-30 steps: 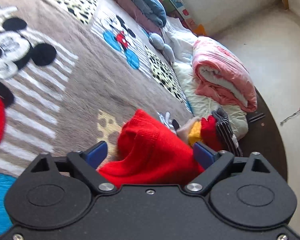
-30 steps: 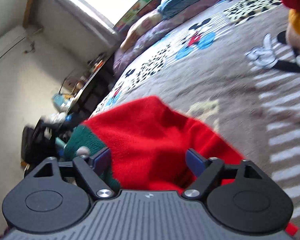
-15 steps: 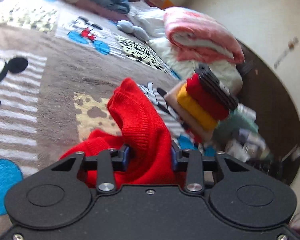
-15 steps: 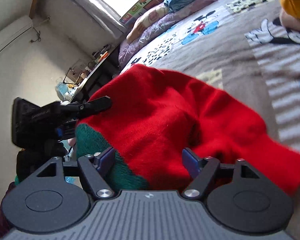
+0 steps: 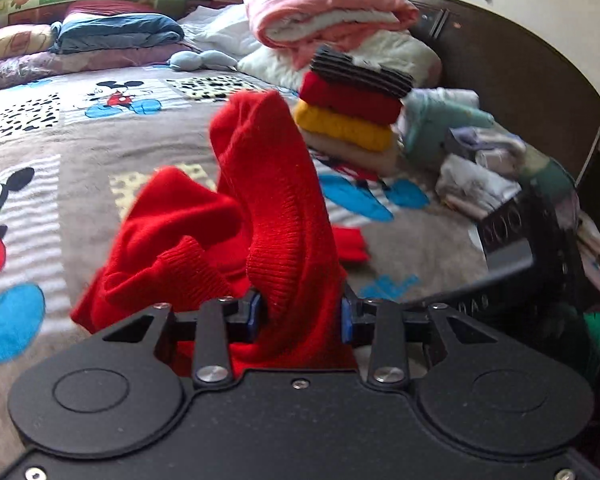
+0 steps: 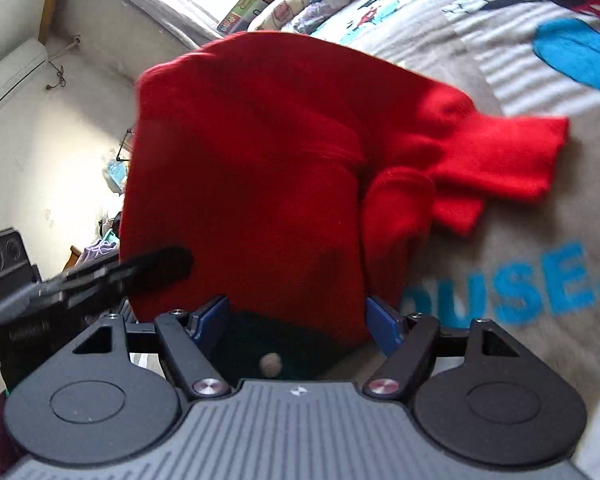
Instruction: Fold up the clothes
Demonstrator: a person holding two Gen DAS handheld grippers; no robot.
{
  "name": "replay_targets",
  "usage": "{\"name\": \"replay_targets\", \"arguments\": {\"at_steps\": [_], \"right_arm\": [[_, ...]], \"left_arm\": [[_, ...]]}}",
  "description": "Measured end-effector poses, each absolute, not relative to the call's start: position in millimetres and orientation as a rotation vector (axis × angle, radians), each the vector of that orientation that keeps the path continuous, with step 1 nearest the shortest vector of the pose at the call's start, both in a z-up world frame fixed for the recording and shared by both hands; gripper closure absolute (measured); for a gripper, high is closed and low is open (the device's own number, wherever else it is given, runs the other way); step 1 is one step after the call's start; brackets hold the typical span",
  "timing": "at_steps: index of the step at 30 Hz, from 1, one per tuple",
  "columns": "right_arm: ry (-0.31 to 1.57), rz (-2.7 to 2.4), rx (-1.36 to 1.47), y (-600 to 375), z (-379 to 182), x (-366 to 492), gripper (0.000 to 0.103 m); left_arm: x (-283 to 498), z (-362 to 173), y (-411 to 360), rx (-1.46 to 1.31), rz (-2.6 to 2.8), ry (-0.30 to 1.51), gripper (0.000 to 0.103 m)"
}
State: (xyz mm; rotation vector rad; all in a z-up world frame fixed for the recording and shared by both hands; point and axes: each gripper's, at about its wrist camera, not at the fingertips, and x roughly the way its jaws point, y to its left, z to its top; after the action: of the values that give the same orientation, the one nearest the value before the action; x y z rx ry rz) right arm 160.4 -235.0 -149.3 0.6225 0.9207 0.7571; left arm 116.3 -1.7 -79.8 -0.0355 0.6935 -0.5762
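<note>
Lying bunched on the bed with the brown cartoon-mouse blanket (image 5: 72,136), partly lifted: the soft red knitted sweater (image 5: 268,200).

On the left side, pinching a thick ribbed fold of the red knit: the left hand-held gripper (image 5: 300,314), jaws mostly closed, blue pads pressing the wool from both sides. Standing up tall above the jaws, one floppy peak of the sweater; sagging down onto the blanket to the left, the rest.

Sitting further back, well apart from the sweater: a neat stack of folded knitwear in black stripes, red, yellow and beige (image 5: 352,116). Behind that, a rolled pink and white quilt (image 5: 328,12).

On the right side, straddling a wide bunch of the sweater near its dark green part: the right hand-held gripper (image 6: 296,320), jaws wide apart. Touching the cloth on both sides, it seems, but hard to tell if really squeezing. Trailing out flat on the blanket to the right, a red sleeve (image 6: 512,156).

Probably handling light, soft and stretchy, not slippery, not breakable. Drooping and folding wherever not held up. Best taking hold at the firm ribbed edges, hem or shoulders, two corners far apart, for spreading flat.
</note>
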Motion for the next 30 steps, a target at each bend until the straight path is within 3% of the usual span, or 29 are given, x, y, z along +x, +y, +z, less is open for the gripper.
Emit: {"name": "replay_targets", "arguments": {"at_steps": [8,15,22,25,30], "right_arm": [[0.933,0.716,0.678,-262.3,-146.4,122.2,0.027],[0.787,0.665,0.747,-301.5,-107.7,103.5,0.021],[0.493,0.764,0.232,-270.3,-18.7,73.9,0.022],[0.365,0.818,-0.084,-244.6,14.3,57.0,0.023],[0.242,0.895,-0.624,-196.4,29.6,33.2,0.025]], "left_arm": [[75.2,-90.4,-21.5,-0.001,-0.591,0.674,0.070],[49.4,-97.7,-49.0,0.092,-0.584,0.634,0.070],[27.5,-109.5,-90.8,0.330,-0.567,0.557,0.069],[18.6,-109.8,-93.5,0.357,-0.586,0.538,0.048],[-3.6,-104.9,-84.5,0.383,-0.623,0.508,0.045]]}}
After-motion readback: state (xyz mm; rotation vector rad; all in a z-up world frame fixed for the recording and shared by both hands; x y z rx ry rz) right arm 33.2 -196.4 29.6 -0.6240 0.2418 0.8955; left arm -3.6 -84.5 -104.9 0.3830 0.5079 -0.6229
